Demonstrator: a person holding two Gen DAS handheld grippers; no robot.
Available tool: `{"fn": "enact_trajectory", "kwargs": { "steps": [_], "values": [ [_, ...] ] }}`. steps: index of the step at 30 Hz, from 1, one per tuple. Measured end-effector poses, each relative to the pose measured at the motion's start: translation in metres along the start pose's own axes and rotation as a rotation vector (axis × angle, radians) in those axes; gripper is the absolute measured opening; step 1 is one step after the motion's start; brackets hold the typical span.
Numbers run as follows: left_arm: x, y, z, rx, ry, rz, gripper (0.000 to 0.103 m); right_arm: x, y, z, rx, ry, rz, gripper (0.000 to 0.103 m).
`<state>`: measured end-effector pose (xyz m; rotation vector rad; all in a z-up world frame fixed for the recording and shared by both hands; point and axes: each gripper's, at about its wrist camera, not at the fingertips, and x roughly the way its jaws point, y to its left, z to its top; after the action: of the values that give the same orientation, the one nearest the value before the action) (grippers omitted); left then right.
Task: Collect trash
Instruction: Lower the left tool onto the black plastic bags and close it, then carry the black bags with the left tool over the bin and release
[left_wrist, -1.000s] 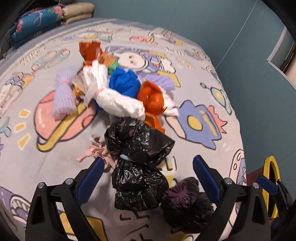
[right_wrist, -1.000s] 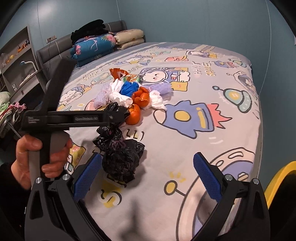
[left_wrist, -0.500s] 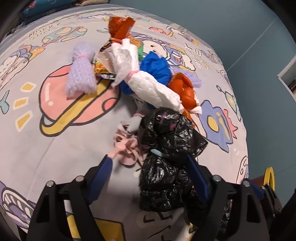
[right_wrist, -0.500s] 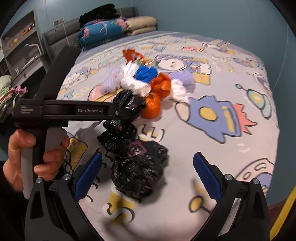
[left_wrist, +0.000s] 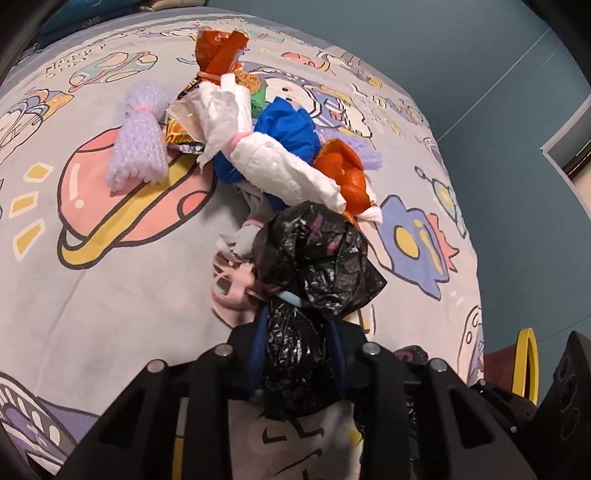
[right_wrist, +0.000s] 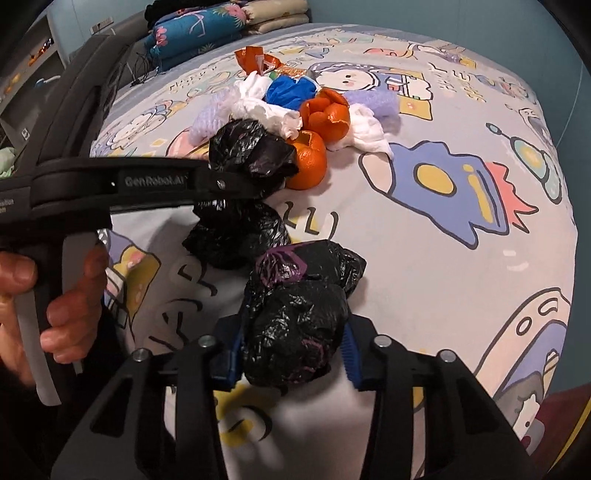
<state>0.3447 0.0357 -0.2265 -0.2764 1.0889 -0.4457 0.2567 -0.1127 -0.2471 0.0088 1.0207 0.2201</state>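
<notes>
Two knotted black trash bags lie on the cartoon bedsheet (right_wrist: 424, 258). The left bag (left_wrist: 314, 266) sits between the blue pads of my left gripper (left_wrist: 297, 325), whose jaws are closing and pressing its lower lobe. In the right wrist view that same left gripper (right_wrist: 232, 184) crosses the left bag (right_wrist: 251, 155), with a hand (right_wrist: 70, 295) on its handle. My right gripper (right_wrist: 292, 339) is also closing, its pads squeezing the second black bag (right_wrist: 295, 314). Behind lie a white bag (left_wrist: 280, 173), a blue bag (left_wrist: 288, 129), orange peel (left_wrist: 343, 177) and a mandarin (right_wrist: 308, 162).
A purple net bundle (left_wrist: 138, 147), an orange wrapper (left_wrist: 218, 55) and pink scraps (left_wrist: 232, 291) also lie on the bed. Pillows (right_wrist: 199, 26) are stacked at the headboard, shelves (right_wrist: 22, 74) stand to the left, and a yellow-rimmed object (left_wrist: 526, 362) sits past the bed's edge.
Both grippers went from wide open to closed around a black bag each. Both sank closer to the bed and the bags now fill the space between the pads.
</notes>
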Motion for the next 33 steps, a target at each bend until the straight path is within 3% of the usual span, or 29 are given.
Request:
{"fn": "enact_trajectory", "kwargs": {
  "steps": [9, 15, 23, 33],
  "values": [
    [-0.031, -0.008, -0.008, 0.015, -0.041, -0.023, 0.024, -0.025, -0.011, -0.012, 0.034, 0.044, 0.03, 0.036],
    [-0.063, -0.009, -0.013, -0.003, -0.117, -0.032, 0.024, -0.058, -0.031, -0.023, 0.107, 0.032, 0.081, 0.036],
    [-0.108, -0.04, -0.02, 0.064, -0.2, -0.015, 0.024, -0.129, -0.055, -0.035, 0.153, -0.097, 0.127, 0.036],
    [-0.144, -0.135, -0.042, 0.253, -0.259, -0.059, 0.024, -0.218, -0.109, -0.055, 0.23, -0.302, 0.047, 0.036]
  ]
}}
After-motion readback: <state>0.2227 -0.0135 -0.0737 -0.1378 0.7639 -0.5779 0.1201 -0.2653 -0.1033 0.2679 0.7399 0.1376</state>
